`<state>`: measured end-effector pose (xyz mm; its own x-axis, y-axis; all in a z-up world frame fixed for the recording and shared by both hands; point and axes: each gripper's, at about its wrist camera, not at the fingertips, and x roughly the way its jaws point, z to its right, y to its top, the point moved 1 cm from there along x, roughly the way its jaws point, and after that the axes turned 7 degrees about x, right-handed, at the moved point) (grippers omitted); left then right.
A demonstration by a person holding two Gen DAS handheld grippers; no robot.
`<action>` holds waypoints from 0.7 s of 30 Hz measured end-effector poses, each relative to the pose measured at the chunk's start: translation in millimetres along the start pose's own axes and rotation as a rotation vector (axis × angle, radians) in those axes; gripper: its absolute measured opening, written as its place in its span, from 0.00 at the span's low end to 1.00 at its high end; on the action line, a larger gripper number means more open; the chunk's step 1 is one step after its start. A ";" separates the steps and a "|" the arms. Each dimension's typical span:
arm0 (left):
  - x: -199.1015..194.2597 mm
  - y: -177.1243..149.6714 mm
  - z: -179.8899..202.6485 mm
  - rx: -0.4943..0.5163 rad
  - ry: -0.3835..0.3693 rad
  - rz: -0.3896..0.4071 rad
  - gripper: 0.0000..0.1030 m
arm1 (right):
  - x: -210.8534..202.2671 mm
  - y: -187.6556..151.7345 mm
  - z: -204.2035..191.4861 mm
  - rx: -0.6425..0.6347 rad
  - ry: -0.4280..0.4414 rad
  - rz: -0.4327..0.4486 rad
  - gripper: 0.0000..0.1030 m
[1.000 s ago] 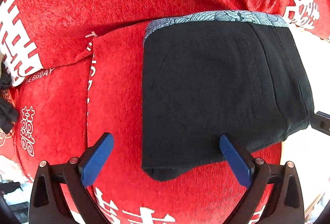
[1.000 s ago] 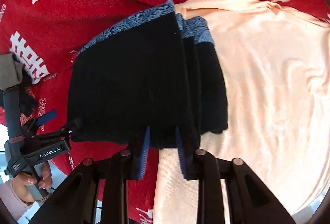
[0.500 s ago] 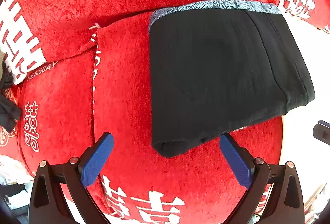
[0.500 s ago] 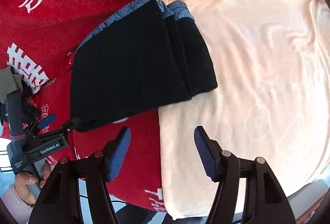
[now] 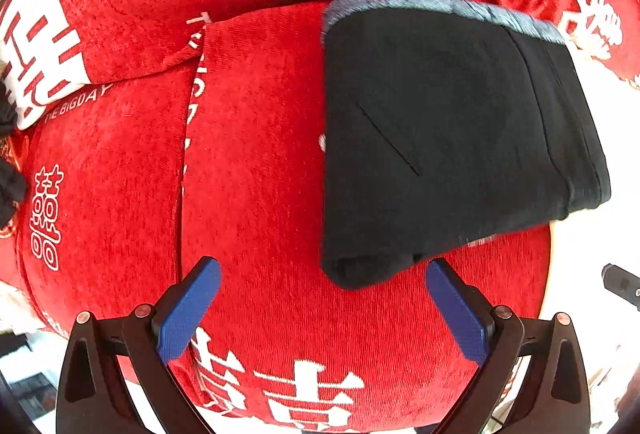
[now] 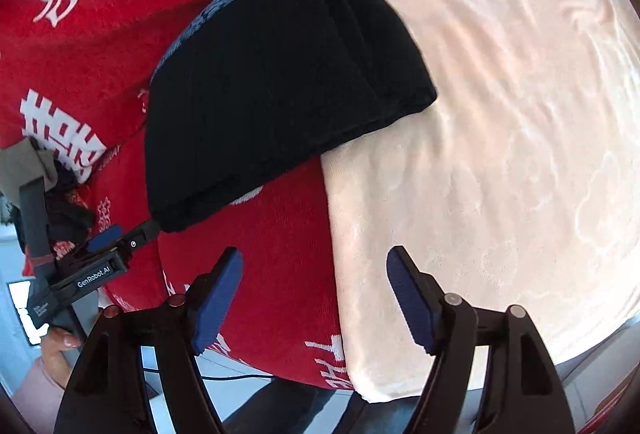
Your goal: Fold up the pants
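Observation:
The black pants lie folded into a thick stack with a blue-grey patterned waistband along the far edge. They rest partly on the red cloth and partly on a peach cloth; they also show in the right wrist view. My left gripper is open and empty, just short of the stack's near corner. My right gripper is open and empty, above the seam between the red and peach cloths, clear of the pants. The left gripper also shows in the right wrist view, near the stack's left corner.
The red cloth carries white characters and has a fold seam to the left of the pants. A dark item lies at the far left edge. The surface's near edge drops off below the grippers.
My right gripper has opened, let go of the pants' near edge and pulled back. My left gripper has drawn back from the stack and shifted left; the pants lie still.

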<state>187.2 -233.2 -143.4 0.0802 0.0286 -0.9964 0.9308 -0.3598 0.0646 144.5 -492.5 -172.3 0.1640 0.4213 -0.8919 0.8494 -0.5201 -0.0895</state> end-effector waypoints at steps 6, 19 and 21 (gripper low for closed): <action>-1.5 18.3 -18.1 -0.080 -0.057 0.035 1.00 | -7.8 19.2 11.1 0.011 0.002 0.012 0.77; 23.2 54.6 -37.8 -0.152 -0.261 0.019 1.00 | -15.6 77.2 28.6 -0.020 0.051 0.008 0.77; 29.7 60.3 -41.5 -0.166 -0.330 0.009 1.00 | -15.7 85.4 31.4 -0.033 0.091 0.006 0.77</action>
<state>260.5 -215.3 -166.8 -0.0054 -0.2858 -0.9583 0.9779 -0.2020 0.0547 198.8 -566.9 -179.8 0.2126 0.4849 -0.8483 0.8639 -0.4989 -0.0687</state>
